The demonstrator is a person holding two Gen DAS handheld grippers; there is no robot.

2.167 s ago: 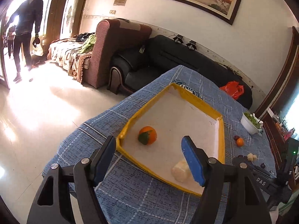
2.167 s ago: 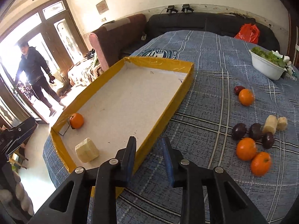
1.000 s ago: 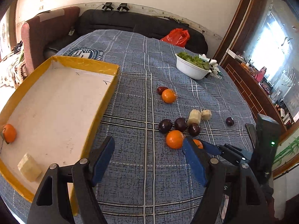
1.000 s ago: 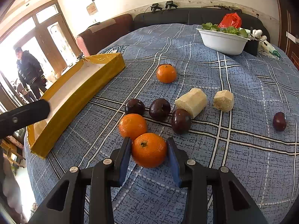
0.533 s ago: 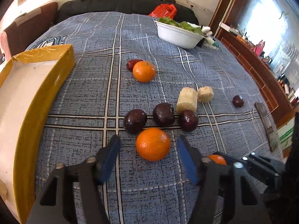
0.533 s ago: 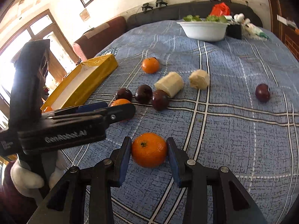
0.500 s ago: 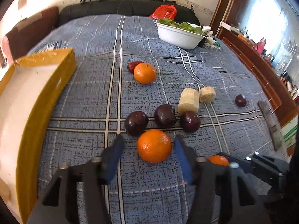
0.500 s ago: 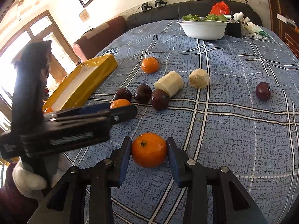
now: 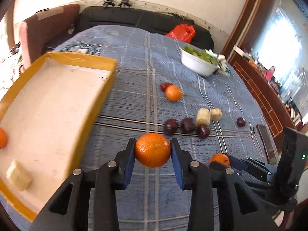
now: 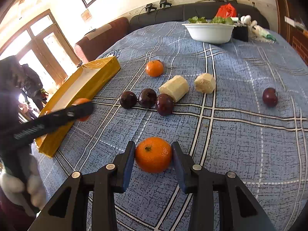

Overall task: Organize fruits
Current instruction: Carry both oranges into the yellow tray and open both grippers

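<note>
Left wrist view: the left gripper (image 9: 153, 150) has its jaws clamped on an orange (image 9: 153, 149), lifted just beside the yellow tray (image 9: 80, 150); the picture is motion-blurred.

Right wrist view: the right gripper (image 10: 153, 156) has narrow jaws flanking a second orange (image 10: 153, 155) on the worktop (image 10: 240, 134), the left pad touching; contact on the right pad is unclear.

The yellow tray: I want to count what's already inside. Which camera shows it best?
The left wrist view: yellow tray shows its open floor, holding an orange and a pale chunk. The right wrist view shows mostly its side wall.
</note>
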